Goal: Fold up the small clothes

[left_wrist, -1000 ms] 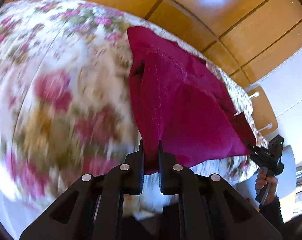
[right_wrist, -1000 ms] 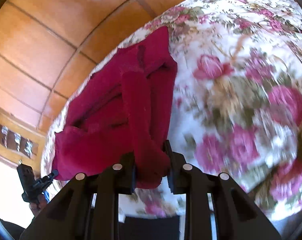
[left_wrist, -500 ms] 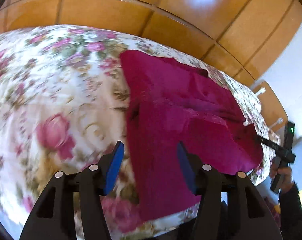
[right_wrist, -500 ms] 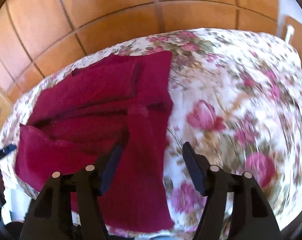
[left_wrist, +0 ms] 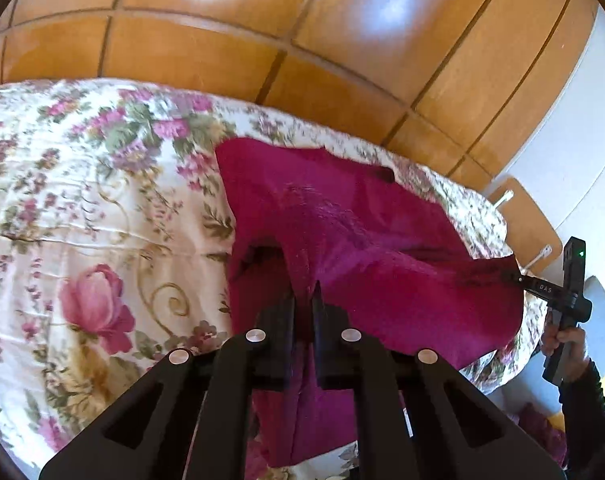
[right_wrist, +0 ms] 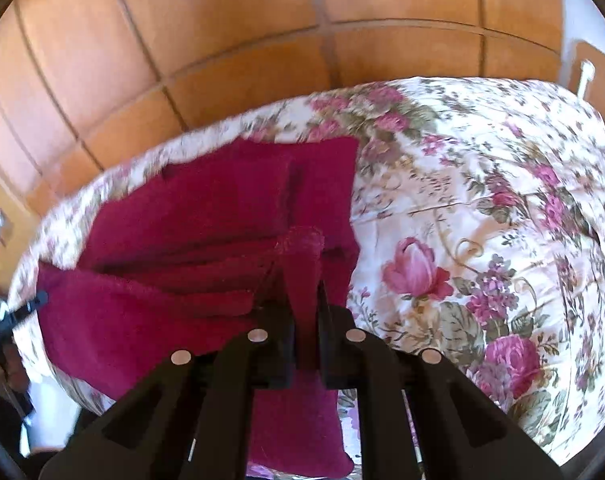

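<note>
A magenta fleece garment lies on a floral bedspread, partly folded, with its near part hanging over the bed's front edge. My left gripper is shut on a raised fold at the garment's left side. My right gripper is shut on a raised fold of the same garment at its right side. In the left wrist view the right gripper pinches the garment's far right corner. In the right wrist view the left gripper shows at the garment's left corner.
The floral bedspread spreads wide to either side of the garment. A wooden panelled wall stands behind the bed. A wooden board with white handles stands at the right, beside a white wall.
Half a second ago both grippers were open above the flat garment. Now both have shut on folds of it and lift the cloth a little.
</note>
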A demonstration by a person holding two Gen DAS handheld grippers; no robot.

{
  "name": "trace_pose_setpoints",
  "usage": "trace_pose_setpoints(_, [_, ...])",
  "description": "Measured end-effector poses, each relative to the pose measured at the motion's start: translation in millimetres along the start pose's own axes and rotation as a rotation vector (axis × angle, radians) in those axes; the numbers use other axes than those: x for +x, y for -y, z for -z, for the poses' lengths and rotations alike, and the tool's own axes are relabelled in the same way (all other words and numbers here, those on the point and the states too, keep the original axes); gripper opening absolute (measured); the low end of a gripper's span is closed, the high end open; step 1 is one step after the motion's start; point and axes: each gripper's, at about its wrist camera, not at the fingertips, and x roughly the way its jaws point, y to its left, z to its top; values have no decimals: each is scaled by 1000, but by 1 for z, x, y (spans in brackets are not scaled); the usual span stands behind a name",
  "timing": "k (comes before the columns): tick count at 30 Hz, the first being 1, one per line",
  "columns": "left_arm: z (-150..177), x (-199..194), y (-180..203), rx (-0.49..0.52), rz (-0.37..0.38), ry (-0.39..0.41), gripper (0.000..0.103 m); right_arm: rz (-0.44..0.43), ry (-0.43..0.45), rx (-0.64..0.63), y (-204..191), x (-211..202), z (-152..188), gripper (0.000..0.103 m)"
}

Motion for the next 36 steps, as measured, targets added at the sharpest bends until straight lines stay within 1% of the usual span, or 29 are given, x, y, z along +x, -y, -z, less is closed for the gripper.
trace_pose_setpoints(2, [-5, -5, 2, -1, 7, 23, 6, -10, 19, 17, -1, -2, -7, 7])
trace_pose_setpoints(4, [-16, -10, 9, 24, 3, 60, 6, -12, 43, 15, -5, -4, -18, 7])
trace_pose_setpoints(8, [-42, -7, 20, 79, -31, 112, 6, -26, 95, 30, -11, 2, -47, 7])
trace_pose_setpoints(10, [-59, 2, 20, 91, -57, 127, 6, -49, 110, 59, -10, 13, -69, 7])
trace_pose_setpoints(12, [-78, 18, 16, 81, -87, 134, 6, -65, 112, 85, -9, 25, -88, 7])
trace_pose_setpoints(14, [-90, 29, 12, 80, -114, 138, 6, -67, 111, 99, -7, 40, -106, 7])
trace_pose_setpoints(18, [-118, 60, -1, 64, -168, 125, 6, -49, 90, 134, -6, 75, -144, 7])
trace_pose_setpoints(20, [-126, 74, -7, 51, -186, 106, 6, -32, 75, 135, -8, 92, -157, 7])
trace_pose_setpoints(22, [-134, 92, -14, 50, -220, 85, 6, -17, 60, 132, -9, 108, -164, 7])
trace_pose_setpoints(26, [-140, 124, -27, 31, -270, 41, 6, 24, 10, 136, -7, 143, -171, 7])
trace_pose_setpoints(29, [-143, 146, -34, 33, -326, 7, 6, 59, -50, 159, 4, 172, -168, 7])
trace_pose_setpoints(31, [-140, 162, -37, 51, -369, -28, 6, 81, -89, 174, 12, 189, -164, 10])
trace_pose_setpoints(32, [-138, 169, -39, 54, -380, -52, 6, 84, -100, 177, 14, 194, -162, 12])
trace_pose_setpoints(33, [-136, 178, -42, 56, -385, -81, 7, 76, -109, 182, 17, 198, -160, 21])
trace_pose_setpoints(34, [-135, 182, -44, 59, -393, -95, 7, 58, -110, 190, 19, 199, -159, 39])
trace_pose_setpoints(35, [-135, 182, -45, 59, -392, -95, 7, 35, -107, 199, 20, 198, -158, 48])
trace_pose_setpoints(36, [-135, 179, -45, 53, -386, -94, 7, 12, -92, 205, 20, 192, -157, 64])
